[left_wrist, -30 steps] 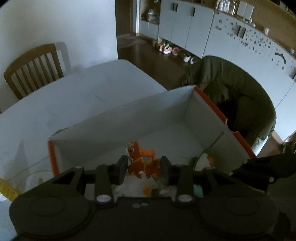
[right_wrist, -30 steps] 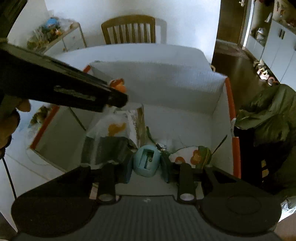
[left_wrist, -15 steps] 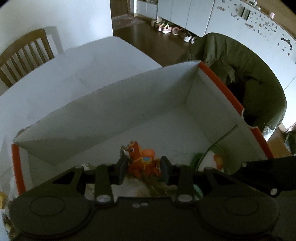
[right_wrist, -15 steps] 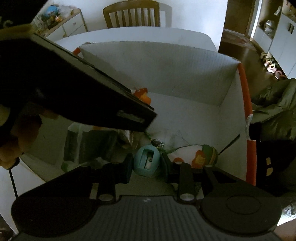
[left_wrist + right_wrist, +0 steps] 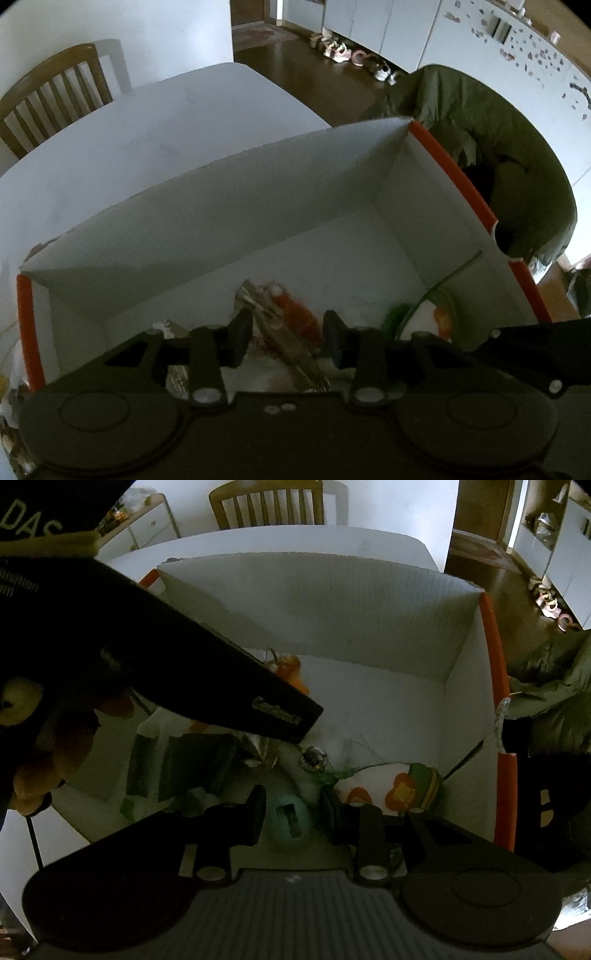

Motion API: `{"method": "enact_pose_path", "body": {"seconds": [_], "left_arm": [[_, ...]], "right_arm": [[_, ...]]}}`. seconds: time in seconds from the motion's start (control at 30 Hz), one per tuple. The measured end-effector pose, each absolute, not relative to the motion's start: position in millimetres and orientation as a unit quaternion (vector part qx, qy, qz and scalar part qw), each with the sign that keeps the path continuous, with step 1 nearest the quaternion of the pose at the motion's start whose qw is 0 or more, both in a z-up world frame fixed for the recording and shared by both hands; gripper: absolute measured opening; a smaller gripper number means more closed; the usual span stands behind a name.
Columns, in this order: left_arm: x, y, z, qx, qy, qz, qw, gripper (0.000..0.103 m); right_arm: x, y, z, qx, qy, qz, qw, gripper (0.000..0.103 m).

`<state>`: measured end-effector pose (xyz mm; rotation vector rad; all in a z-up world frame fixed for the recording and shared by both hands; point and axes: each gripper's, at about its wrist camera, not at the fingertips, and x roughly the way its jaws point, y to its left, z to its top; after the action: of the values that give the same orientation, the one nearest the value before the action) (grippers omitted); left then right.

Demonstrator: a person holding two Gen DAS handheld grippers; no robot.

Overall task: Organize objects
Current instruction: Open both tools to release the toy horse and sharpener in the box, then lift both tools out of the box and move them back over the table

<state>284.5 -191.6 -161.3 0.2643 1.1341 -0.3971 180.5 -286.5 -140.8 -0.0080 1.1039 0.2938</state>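
Note:
A white box with orange rims stands on the white table, and both grippers reach down into it. The jaws of my left gripper are opening. The orange toy horse shows blurred between them, tilted and free of the pads, above the silvery wrapper. From the right wrist view the horse peeks out behind the left gripper's black body. My right gripper is shut on a teal pencil sharpener, low over the box floor.
On the box floor lie a white pouch with an orange flower, dark packets, crumpled foil and a small shiny ball. A wooden chair stands behind the table. A green coat hangs on the right.
Both grippers have sunk deeper into the box. The left jaws have widened, and the orange horse, gripped upright before, is now tilted and blurred. The right gripper still holds the sharpener.

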Motion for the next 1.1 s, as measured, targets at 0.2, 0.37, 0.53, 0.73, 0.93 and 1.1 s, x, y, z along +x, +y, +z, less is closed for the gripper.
{"method": "enact_pose_path", "body": {"seconds": [0.2,0.37,0.53,0.73,0.93,1.1], "left_arm": [[271,-179,-148,0.105,0.511,-0.187,0.833,0.056],[255,-167,-125,0.091,0.483,-0.191,0.850,0.059],[234,-153,-105,0.083,0.457,-0.194,0.864,0.065],[209,-131,-86,0.070,0.429,-0.194,0.880,0.073],[186,-98,-68,0.070,0.396,-0.192,0.895,0.081],[172,-64,-55,0.072,0.376,-0.191,0.904,0.085]], "right_arm": [[171,-294,-130,0.011,0.514,0.141,0.846,0.032],[169,-300,-118,0.018,0.499,0.144,0.854,0.045],[162,-298,-101,0.021,0.479,0.149,0.865,0.045],[148,-294,-80,0.023,0.457,0.151,0.876,0.052],[136,-285,-65,0.030,0.440,0.142,0.886,0.053],[129,-271,-52,0.052,0.427,0.140,0.892,0.057]]}}
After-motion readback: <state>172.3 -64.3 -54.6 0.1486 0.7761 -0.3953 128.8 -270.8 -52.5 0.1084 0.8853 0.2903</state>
